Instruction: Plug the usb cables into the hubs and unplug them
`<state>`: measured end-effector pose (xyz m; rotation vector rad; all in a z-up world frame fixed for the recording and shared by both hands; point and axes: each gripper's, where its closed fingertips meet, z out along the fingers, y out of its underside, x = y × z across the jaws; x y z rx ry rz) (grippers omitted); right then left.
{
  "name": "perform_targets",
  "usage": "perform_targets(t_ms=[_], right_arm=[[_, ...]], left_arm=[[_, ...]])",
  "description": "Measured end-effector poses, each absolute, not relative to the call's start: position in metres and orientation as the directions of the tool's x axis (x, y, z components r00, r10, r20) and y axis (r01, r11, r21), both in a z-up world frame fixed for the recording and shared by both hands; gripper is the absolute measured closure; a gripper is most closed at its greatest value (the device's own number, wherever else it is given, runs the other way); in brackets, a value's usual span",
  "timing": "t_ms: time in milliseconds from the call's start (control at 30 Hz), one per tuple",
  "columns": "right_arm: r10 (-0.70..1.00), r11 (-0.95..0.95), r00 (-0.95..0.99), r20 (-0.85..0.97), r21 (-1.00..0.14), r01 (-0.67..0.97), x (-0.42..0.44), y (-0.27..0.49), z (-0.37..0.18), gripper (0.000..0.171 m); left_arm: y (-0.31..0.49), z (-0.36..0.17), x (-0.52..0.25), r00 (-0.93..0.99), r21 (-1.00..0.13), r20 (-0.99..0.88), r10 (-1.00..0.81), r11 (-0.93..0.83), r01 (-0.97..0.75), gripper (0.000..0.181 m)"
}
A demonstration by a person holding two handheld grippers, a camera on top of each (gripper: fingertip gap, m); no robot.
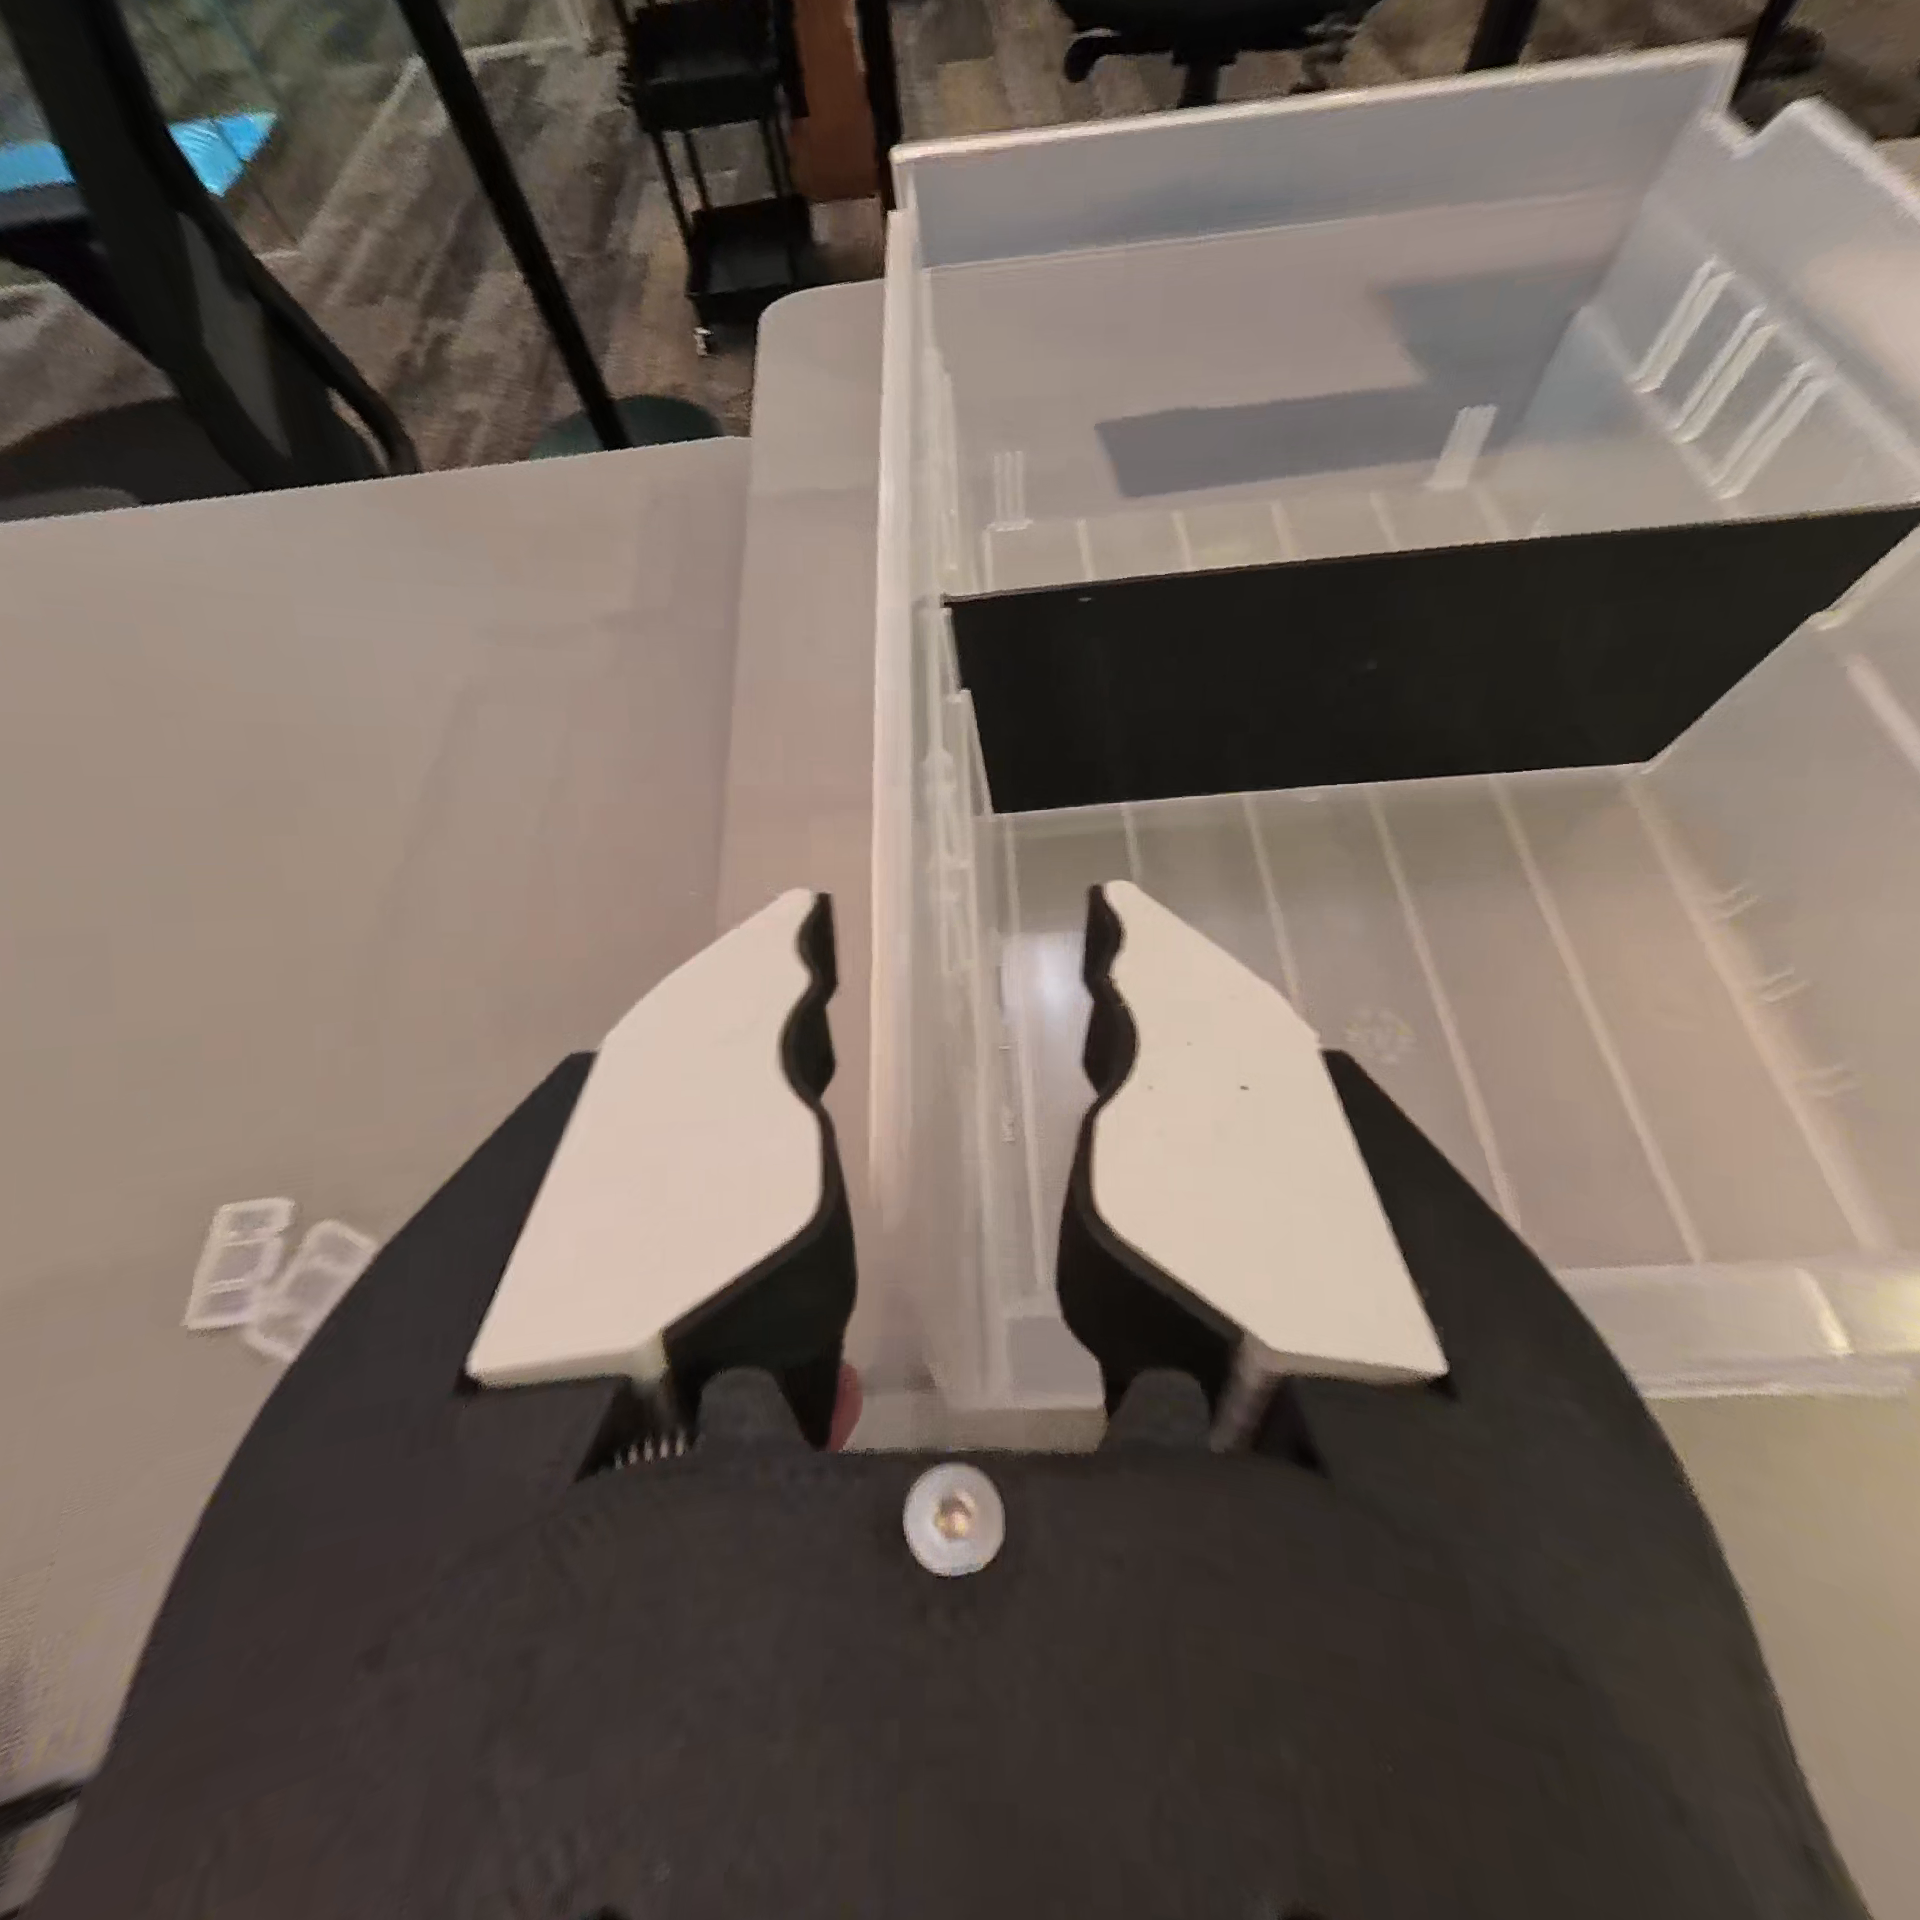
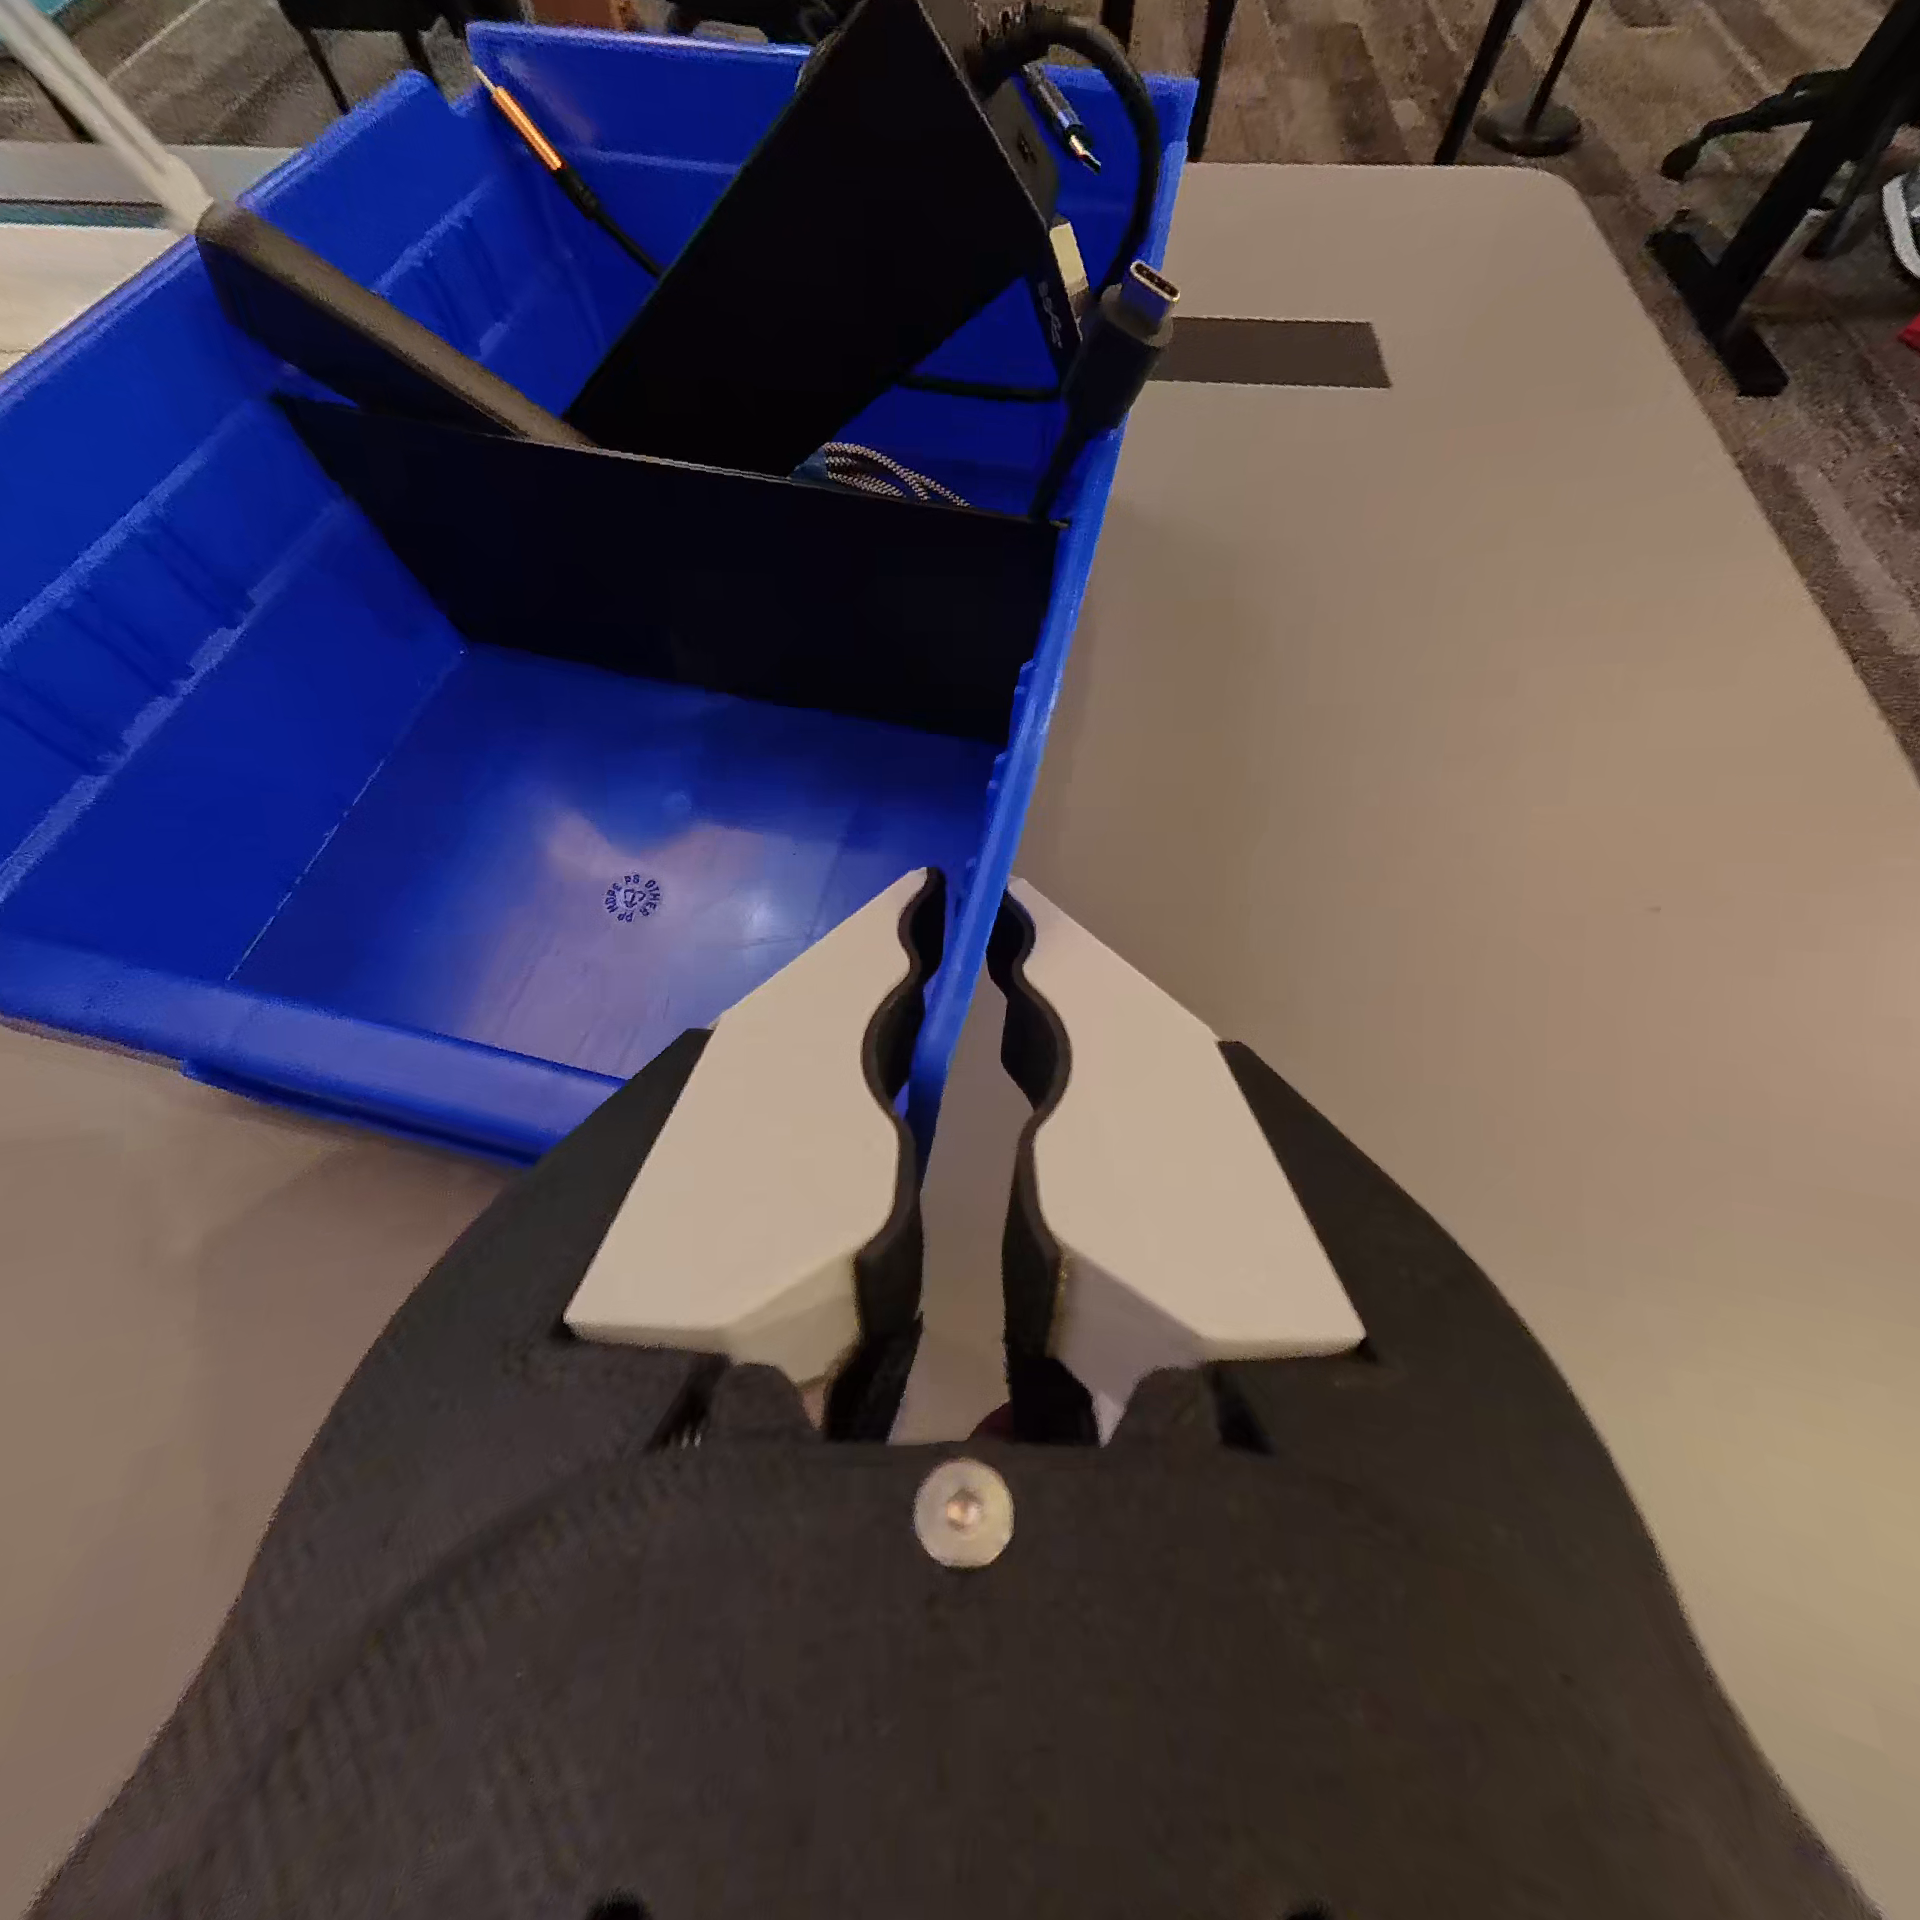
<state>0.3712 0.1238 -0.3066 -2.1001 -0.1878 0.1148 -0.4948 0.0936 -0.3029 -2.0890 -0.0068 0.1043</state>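
Blue bin (image 2: 208,644): left side cut by frame edge. Black divider (image 2: 727,603) hides lower ends of hub (image 2: 831,260) and cables (image 2: 1117,332) behind it. Clear bin (image 1: 1558,935): right side runs out of frame. Small clear pieces (image 1: 270,1288) on surface (image 1: 364,831), partly behind gripper body; kind unclear.

- both views are evenly lit by soft, warm indoor light; nothing is very dark or blown out.
- a pale sheen lies on the floor of the blue bin (image 2: 312,665), in its near compartment, which points to light from above.
- a similar bright streak shows on the floor of the clear bin (image 1: 1766,312), close to its near left wall.
- shadows on the counter (image 2: 1455,831) are faint and soft-edged.
- straight edges bow toward the picture borders, a wide-angle effect.
- the room behind the clear bin looks soft and smeared.
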Motion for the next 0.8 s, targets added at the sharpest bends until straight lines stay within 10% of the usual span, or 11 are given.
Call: perform_targets(t_ms=[133,800], right_arm=[[0.227,-0.496,0.974,-0.01,-0.862,0.106,0.341,0.111,-0.306,0.165],[0.49,-0.443,0.868,0.083,-0.833,0.33,0.21,0.064,-0.308,0.15]], left_arm=[[0.101,-0.304,-0.483,0.998,-0.881,-0.068,0.0,-0.47,-0.06,0.175],[0.068,-0.286,-0.461,0.994,-0.933,-0.061,0.095,-0.358,-0.023,0.177]])
